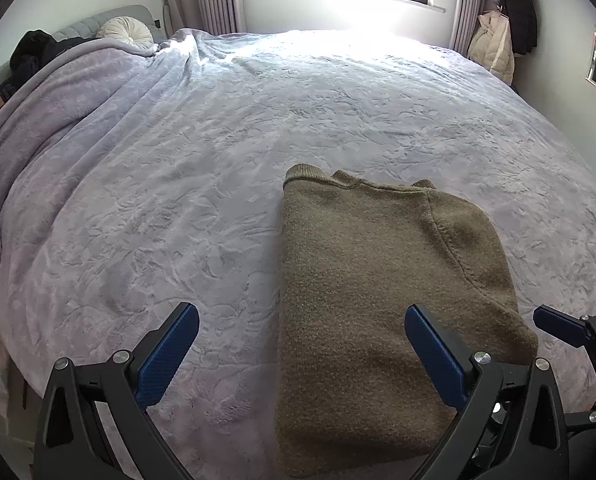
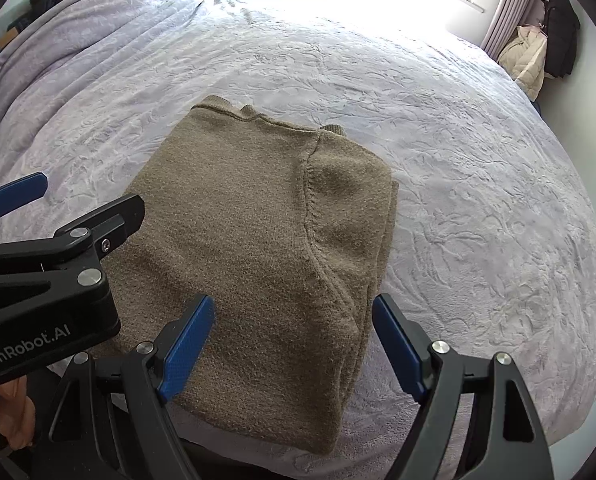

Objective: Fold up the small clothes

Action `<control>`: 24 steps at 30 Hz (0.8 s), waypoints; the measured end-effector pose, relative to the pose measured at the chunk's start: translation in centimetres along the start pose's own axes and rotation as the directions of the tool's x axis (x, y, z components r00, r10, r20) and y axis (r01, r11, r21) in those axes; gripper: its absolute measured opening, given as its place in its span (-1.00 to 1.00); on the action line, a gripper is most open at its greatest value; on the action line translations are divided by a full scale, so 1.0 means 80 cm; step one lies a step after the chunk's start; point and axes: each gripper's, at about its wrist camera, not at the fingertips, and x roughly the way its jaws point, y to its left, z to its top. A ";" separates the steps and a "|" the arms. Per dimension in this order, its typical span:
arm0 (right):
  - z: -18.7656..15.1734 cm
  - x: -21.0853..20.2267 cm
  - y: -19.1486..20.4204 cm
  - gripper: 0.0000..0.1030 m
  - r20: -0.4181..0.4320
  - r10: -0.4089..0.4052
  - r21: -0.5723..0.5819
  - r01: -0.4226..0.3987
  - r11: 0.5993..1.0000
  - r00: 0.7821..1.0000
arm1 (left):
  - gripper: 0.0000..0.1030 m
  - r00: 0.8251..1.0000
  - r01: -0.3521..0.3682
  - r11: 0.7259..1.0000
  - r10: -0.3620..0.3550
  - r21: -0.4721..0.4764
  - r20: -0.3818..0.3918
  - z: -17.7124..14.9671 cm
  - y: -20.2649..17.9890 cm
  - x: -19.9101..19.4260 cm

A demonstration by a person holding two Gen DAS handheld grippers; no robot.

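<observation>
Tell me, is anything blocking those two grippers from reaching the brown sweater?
Nothing visible does. The folded olive-brown knit sweater lies uncovered on the lavender bedspread, with the open right gripper and open left gripper right at its near edge.

Folded sweater (image 1: 378,280) on bed (image 1: 177,160), pillow (image 1: 127,30) behind

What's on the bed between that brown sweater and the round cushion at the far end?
Only blanket. In the left wrist view, nothing else lies between the sweater and the cushion.
</observation>
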 end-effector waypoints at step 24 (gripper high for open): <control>0.001 -0.001 -0.001 0.63 0.000 0.000 -0.005 0.000 1.000 1.000 | 1.00 1.000 0.007 1.000 -0.007 0.016 -0.008 -0.001 0.001 -0.002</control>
